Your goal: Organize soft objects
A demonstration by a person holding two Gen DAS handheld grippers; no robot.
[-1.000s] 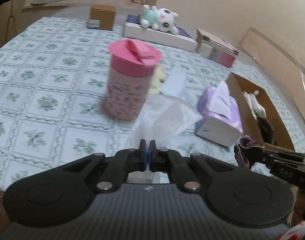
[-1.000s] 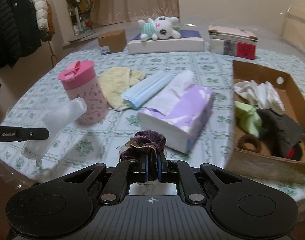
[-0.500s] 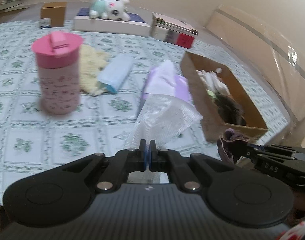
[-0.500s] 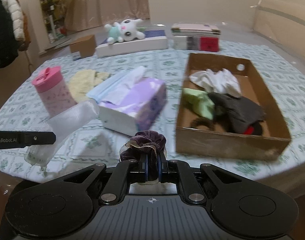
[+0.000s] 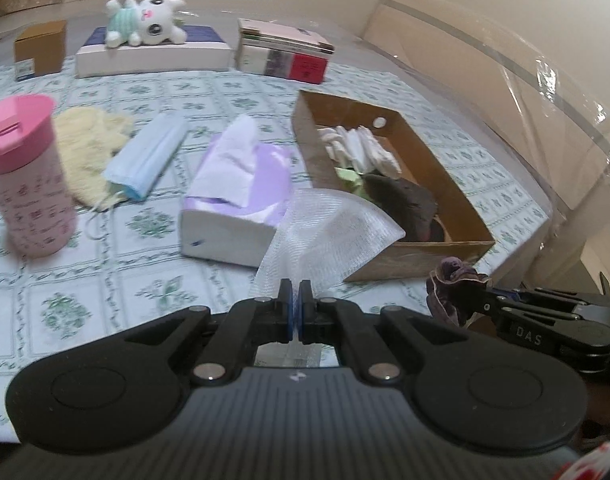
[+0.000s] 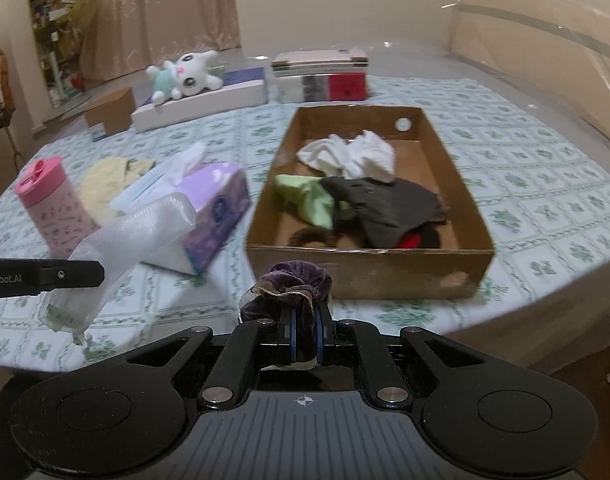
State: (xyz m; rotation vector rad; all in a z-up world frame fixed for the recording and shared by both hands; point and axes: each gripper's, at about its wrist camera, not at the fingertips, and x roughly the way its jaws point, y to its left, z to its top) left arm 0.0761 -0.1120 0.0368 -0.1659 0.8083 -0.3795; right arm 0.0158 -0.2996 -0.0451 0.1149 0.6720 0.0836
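Grippers carry 2 soft items: left gripper (image 5: 296, 306) pinches mesh (image 5: 329, 232), right gripper (image 6: 304, 334) clamps scrunchie (image 6: 295, 284); best released low inside box (image 6: 475, 216).

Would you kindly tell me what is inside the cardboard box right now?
The cardboard box holds a white cloth, green cloth, dark garment, brown hair tie and something red, mostly covered.

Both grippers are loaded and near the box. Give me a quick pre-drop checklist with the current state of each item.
1. Left gripper shut on white mesh cloth: ok.
2. Right gripper shut on purple scrunchie: ok.
3. Cardboard box open, with room near its far end: ok.
4. Either gripper over the box: not ok, both short of its near wall.
5. Tissue box clear of the box: ok.
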